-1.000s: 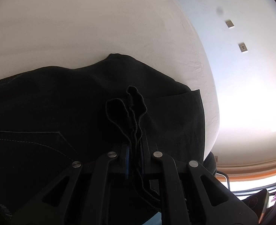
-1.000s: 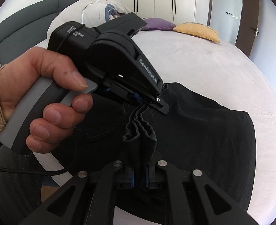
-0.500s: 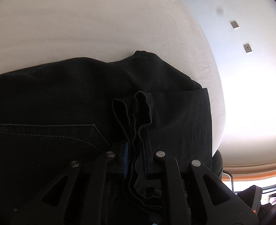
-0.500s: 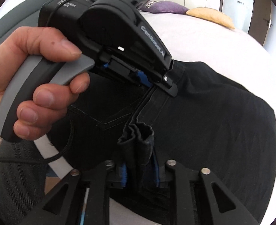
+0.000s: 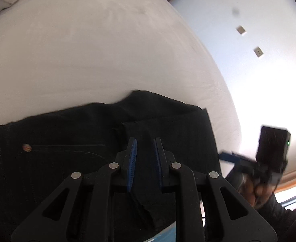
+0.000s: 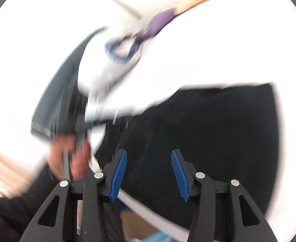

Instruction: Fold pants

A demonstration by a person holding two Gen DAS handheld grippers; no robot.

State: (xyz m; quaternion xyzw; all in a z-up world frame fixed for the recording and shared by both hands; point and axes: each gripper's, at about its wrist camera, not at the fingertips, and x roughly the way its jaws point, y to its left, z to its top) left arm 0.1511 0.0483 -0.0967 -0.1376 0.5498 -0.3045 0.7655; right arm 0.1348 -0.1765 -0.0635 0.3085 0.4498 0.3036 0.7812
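The black pants [image 5: 99,161] are spread on the near part of the white bed [image 5: 87,50], a folded stack whose long axis runs from left to right across the left wrist view, with its right end squared off short of the bed's right edge.

The left gripper [image 5: 145,151] is poised directly over the near edge of that stack, pointing down and away. Its jaws have just been opening and stand slightly apart; a raised pleat of dark cloth is seen between the blue pads [image 5: 132,161] and seems no longer pinched (the dark fabric makes contact hard to judge).

The right gripper [image 6: 148,171] is seen in a heavily blurred frame. Its jaws have just been opening too and are now clearly apart, with nothing between them; the pants are seen only beyond and below the gap. From the left wrist view, the right gripper is found off the right end of the pants, beyond the bed's edge, held in a hand [image 5: 256,191].

The left gripper is therefore judged the nearer one, sitting on the cloth, while the right must come back leftward. Any further fold would probably be made across the long axis, right end over left.
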